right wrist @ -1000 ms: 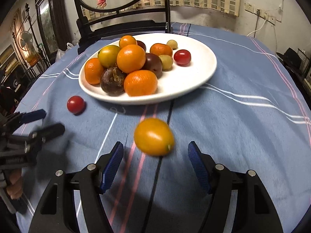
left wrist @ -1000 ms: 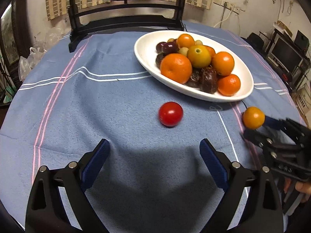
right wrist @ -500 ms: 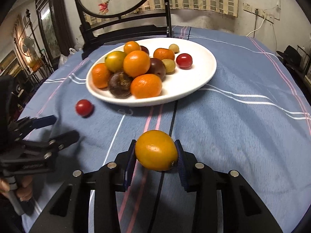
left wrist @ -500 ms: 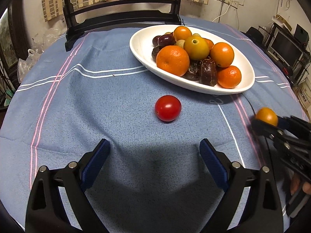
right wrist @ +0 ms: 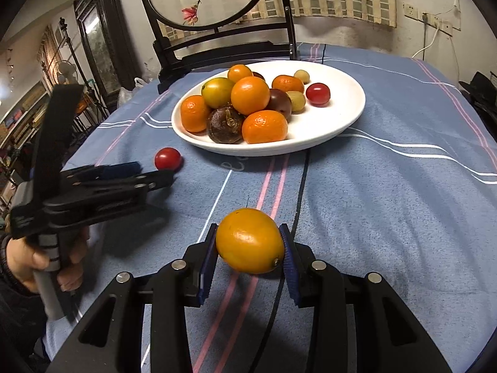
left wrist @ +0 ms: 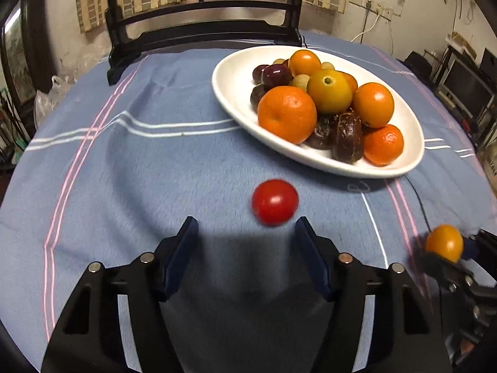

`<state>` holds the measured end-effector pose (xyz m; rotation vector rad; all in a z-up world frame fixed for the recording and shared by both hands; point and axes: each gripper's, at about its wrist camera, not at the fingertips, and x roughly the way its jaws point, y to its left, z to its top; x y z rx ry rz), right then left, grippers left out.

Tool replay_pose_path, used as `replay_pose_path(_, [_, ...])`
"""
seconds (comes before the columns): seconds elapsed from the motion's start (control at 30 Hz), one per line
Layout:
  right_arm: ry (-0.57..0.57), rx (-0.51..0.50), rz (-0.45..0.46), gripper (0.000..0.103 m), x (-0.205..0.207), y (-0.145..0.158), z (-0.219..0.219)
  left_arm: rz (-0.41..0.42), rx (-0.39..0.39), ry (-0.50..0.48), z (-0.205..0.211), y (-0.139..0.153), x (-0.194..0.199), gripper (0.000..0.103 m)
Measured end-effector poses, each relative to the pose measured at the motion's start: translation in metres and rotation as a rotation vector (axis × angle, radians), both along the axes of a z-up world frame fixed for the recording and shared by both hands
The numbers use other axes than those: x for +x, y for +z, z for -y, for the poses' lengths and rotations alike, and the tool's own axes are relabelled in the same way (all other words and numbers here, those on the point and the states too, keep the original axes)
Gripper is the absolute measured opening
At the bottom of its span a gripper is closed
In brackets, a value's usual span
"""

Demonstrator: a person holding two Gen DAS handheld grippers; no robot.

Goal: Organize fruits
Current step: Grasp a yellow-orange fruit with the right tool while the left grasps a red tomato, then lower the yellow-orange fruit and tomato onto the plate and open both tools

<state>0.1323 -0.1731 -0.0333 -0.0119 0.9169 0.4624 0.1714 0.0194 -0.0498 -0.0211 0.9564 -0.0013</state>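
A white oval plate (left wrist: pixel 236 93) (right wrist: pixel 338 118) holds several oranges, dark fruits and small tomatoes. A red tomato (left wrist: pixel 274 202) (right wrist: pixel 167 158) lies on the blue cloth in front of the plate. My left gripper (left wrist: pixel 245 236) (right wrist: pixel 155 175) is open, its tips just short of the tomato, which sits slightly right of centre. My right gripper (right wrist: pixel 250 245) (left wrist: pixel 447 253) is shut on a yellow-orange kumquat (right wrist: pixel 250 241) (left wrist: pixel 444 243) and holds it a little above the cloth, short of the plate.
A dark wooden chair (left wrist: pixel 202 31) (right wrist: pixel 217 46) stands behind the round table. The blue striped tablecloth (left wrist: pixel 124 171) drops off at the edges. A thin black cord (right wrist: pixel 303 192) runs under the plate. Furniture and electronics (left wrist: pixel 466 87) stand at the right.
My left gripper moved forward to the tomato and its jaws narrowed. My right gripper closed on the kumquat about half a second ago and has lifted it slightly.
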Motion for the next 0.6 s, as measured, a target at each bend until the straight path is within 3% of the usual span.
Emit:
replay_pose_path(0.13, [0.000,0.010,-0.005,0.039,0.001,0.000,0.003,0.016,0.026,-0.013,0.010,-0.001,0.010,0.058])
replay_pose_path(0.2, [0.000,0.010,-0.006,0.039,0.001,0.000,0.003,0.026,0.020,-0.032,0.013,0.001,0.011,0.029])
replay_pose_path(0.4, [-0.019,0.024,0.011,0.039,0.000,0.003,0.007,0.002,-0.016,-0.043,0.012,0.010,0.002,0.029])
replay_pose_path(0.6, [-0.061,0.056,0.082,0.039,-0.001,0.027,0.014,0.055,-0.042,-0.092,0.014,0.048,-0.018,0.029])
